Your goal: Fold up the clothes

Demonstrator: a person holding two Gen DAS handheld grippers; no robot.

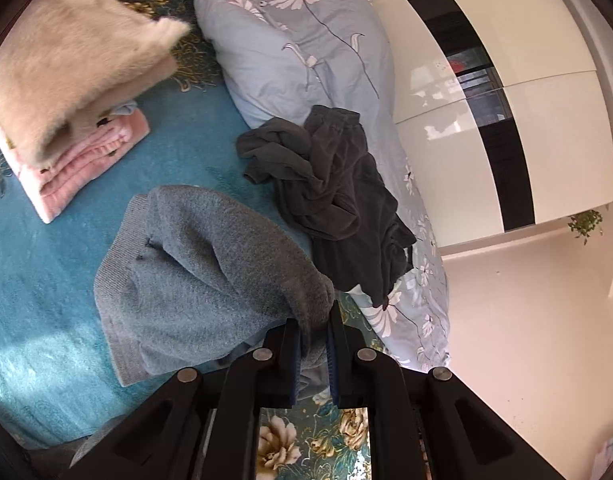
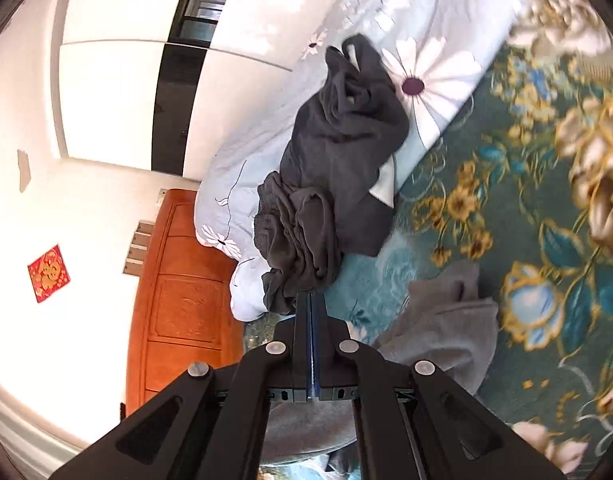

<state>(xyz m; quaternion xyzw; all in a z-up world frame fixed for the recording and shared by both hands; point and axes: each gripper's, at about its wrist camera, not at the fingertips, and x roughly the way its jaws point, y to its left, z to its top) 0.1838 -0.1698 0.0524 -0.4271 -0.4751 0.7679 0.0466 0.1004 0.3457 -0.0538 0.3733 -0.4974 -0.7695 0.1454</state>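
A grey knit sweater point(image 1: 194, 272) lies crumpled on the teal bedspread point(image 1: 46, 280). My left gripper point(image 1: 314, 320) is shut on a bunched fold at its near right edge. A dark grey garment point(image 1: 338, 192) sprawls in a heap, partly on the pale blue flowered quilt point(image 1: 306, 48). In the right wrist view my right gripper point(image 2: 311, 294) is shut, pads pressed flat together with nothing between them. Its tips sit just at the near edge of the dark grey garment point(image 2: 330, 168). Part of the grey sweater point(image 2: 442, 320) shows to the right of the fingers.
A folded stack, a beige fluffy piece point(image 1: 74, 64) over a pink one point(image 1: 78, 168), sits at the far left of the bed. The white wardrobe point(image 1: 506, 80) stands beyond the quilt. A wooden headboard point(image 2: 186, 280) ends the bed. Floral sheet point(image 2: 526, 200) stretches to the right.
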